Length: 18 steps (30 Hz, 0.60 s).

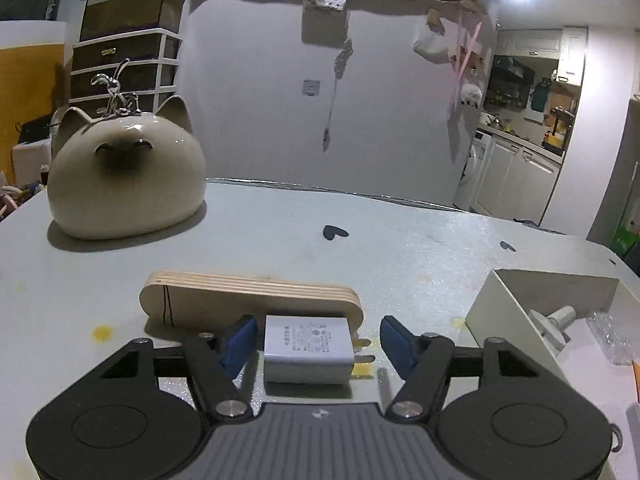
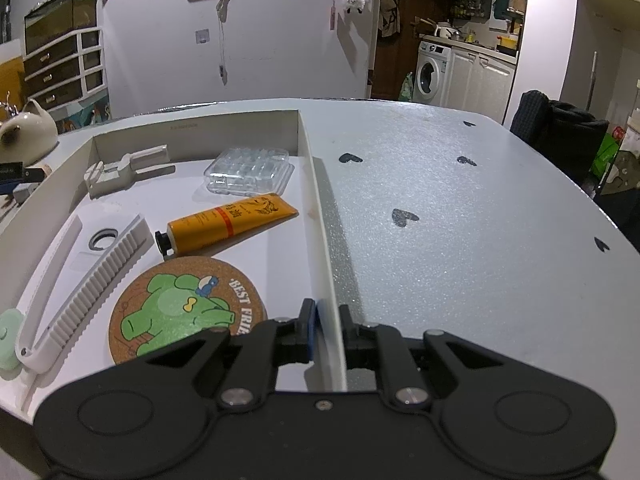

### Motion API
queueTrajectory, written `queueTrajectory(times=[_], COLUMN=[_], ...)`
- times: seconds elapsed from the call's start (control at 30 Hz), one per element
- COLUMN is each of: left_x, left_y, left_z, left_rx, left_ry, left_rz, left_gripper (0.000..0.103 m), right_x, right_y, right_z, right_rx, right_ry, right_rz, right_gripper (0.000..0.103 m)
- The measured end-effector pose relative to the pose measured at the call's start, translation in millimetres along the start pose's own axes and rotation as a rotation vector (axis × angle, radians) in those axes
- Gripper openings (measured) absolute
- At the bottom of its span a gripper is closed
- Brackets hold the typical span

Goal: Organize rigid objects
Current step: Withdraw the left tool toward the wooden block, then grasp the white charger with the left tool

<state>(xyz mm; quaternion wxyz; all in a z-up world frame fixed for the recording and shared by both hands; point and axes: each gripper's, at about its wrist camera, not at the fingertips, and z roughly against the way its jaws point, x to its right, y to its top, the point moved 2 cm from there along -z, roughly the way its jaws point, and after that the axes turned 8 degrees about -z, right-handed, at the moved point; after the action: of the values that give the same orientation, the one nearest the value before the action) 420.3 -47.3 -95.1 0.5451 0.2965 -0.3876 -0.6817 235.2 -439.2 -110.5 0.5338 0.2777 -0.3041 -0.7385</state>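
A pale table (image 2: 460, 208), marked with small dark hearts, is seen spread across both views. On it a shallow white tray (image 2: 320, 216) is set, and its right-hand wall is clamped between the fingers of the right gripper (image 2: 326, 330), which are drawn together on the thin edge near the tray's front corner. Inside the tray a long white ribbed tool (image 2: 92, 280) is laid along the left side, with a round cork coaster (image 2: 180, 308) printed with a green animal just beside it. An orange tube (image 2: 230, 222) is laid at a slant behind the coaster, a clear plastic case (image 2: 248, 170) is placed beyond the tube, and a white bracket-like part (image 2: 124, 170) is placed toward the far left corner. In the left wrist view a cream ceramic cat (image 1: 126, 178) is seen standing at the far left of the table, well apart from the rest. Nearer, an oblong plywood block (image 1: 252, 300) is laid flat. Just in front of it a white plug charger (image 1: 308, 350) is found resting on the table, its prongs pointed right. It is flanked by the blue pads of the left gripper (image 1: 316, 340), whose fingers are held apart, with a visible gap left on the prong side.
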Motion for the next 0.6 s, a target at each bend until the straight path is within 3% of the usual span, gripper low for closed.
queueTrajectory(times=[0.27,0.43,0.6], left_x=[-5,-10,-12], left_y=[-2,-2,-3], left_z=[-4,-1,0], left_rx=[-0.034,-0.025,-0.019], left_ry=[-0.005,0.003,-0.008], left_rz=[0.023,0.052,0.063], left_gripper=[0.066,0.050,0.048], right_x=[-1,-3,-4], right_y=[0,0,0], right_z=[0,0,0], right_rx=[0.003,-0.001,0.002], right_ry=[-0.009,-0.023,-0.028], right_rz=[-0.022,-0.016,-0.016], right_gripper=[0.014,0.015,0.015])
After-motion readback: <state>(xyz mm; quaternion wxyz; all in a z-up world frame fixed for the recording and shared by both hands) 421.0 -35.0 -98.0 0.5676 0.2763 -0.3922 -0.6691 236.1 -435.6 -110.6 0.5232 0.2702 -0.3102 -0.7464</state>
